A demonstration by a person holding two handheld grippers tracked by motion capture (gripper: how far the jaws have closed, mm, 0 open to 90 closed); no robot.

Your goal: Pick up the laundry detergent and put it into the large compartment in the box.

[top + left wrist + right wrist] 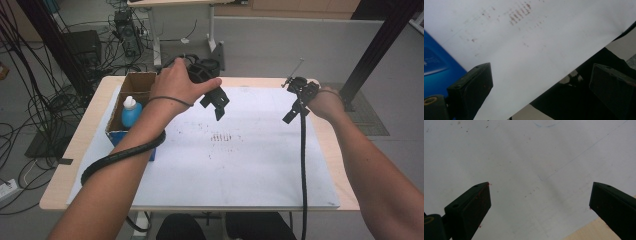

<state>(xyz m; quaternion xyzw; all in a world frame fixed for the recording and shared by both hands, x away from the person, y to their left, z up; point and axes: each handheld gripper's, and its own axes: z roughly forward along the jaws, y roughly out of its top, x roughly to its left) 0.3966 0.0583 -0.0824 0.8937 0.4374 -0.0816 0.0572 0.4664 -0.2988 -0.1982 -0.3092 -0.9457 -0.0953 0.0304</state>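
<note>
My left gripper [216, 105] hangs over the back middle of the white sheet [250, 170], held from above by a hand. Its jaws are open and nothing is between them [541, 72]. Beyond them lies a patch of reddish-brown marks [517, 13] on the sheet. My right gripper [291, 116] hovers near the sheet's right back part, a cable trailing down from it. It is open too, with bare sheet [524, 157] between its jaws [540, 187].
A cardboard box [116, 112] with a blue side [439, 65] stands at the left of the table and holds a blue bottle with a white cap [131, 112]. The wooden table edge [584, 232] shows beside the sheet. Cables and equipment lie on the floor behind.
</note>
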